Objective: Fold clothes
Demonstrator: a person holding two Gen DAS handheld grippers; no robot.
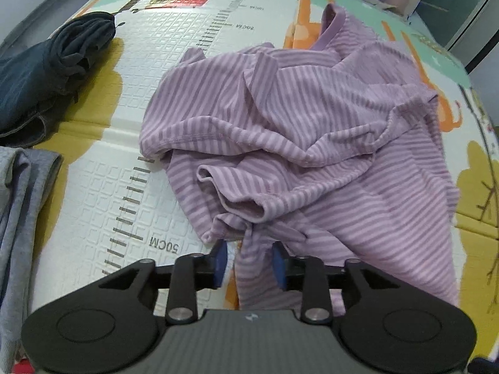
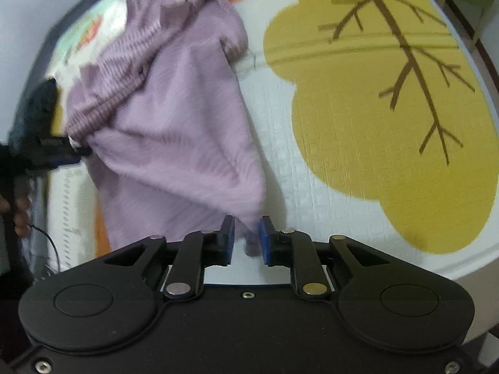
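While the purple striped shirt [image 1: 312,131] lies bunched mid-mat, bare play mat [image 2: 343,155] spreads rightward. Both grippers' fingers stand apart around its hem: left gripper [image 1: 249,261], right gripper [image 2: 247,240].

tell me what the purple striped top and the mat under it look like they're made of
Purple striped top: soft ribbed knit, probably cotton jersey; matte, drapes in loose folds, stitched hems.
Mat: likely foam play mat; embossed square grid, printed pictures, slight sheen.

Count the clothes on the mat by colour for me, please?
Purple striped top: 1
Dark navy garment: 1
Grey garment: 1
Total: 3
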